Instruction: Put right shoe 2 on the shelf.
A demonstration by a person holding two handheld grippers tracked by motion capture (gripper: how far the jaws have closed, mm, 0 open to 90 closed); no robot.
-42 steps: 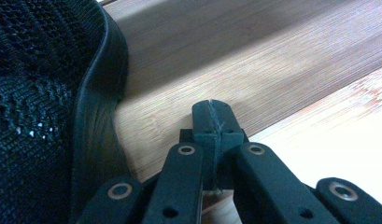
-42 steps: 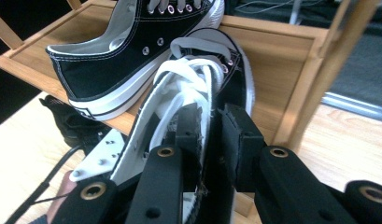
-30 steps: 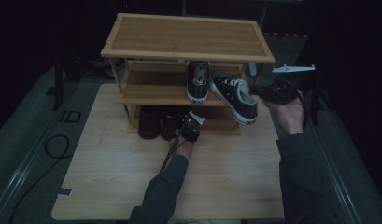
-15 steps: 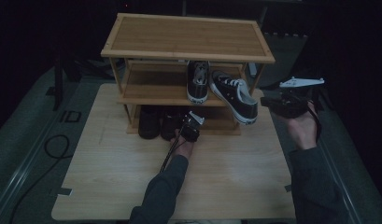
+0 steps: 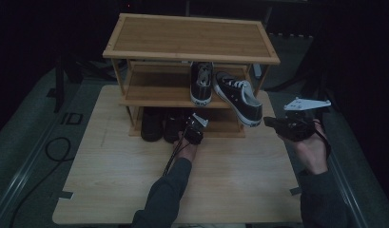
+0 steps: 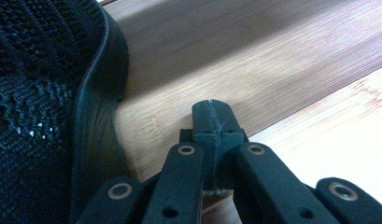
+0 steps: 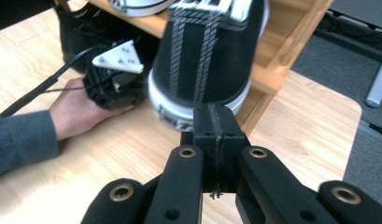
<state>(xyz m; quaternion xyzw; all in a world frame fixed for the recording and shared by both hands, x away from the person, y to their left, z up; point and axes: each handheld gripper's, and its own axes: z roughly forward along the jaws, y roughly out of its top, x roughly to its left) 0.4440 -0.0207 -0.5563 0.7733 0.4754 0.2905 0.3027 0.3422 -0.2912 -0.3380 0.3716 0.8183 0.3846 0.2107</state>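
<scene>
High view takes in the worktop (image 5: 111, 190) first, and on it the bamboo shoe rack (image 5: 192, 35), the landmark for everything else. On the rack's middle shelf stand two black-and-white sneakers: one (image 5: 201, 83) sits straight with its toe to the front edge, while the angled sneaker (image 5: 239, 97) lies askew at the shelf's right end, its toe jutting past the front edge — probably only half placed, so it likely wants squaring up beside its mate. On the bottom shelf, left of centre, a pair of black shoes (image 5: 156, 124) is tucked in.

At the front of the rack's bottom shelf the left tongs (image 5: 194, 127) rest low — the left gripper view has them pressed together on nothing, just beside a black shoe's sole, perhaps steadying the rack or waiting.

The right tongs (image 5: 270, 121) hover off the rack's right front corner, apart from the angled sneaker's toe and pointed at it; their own view shows them closed and empty, suited to a nudge rather than a grasp.
</scene>
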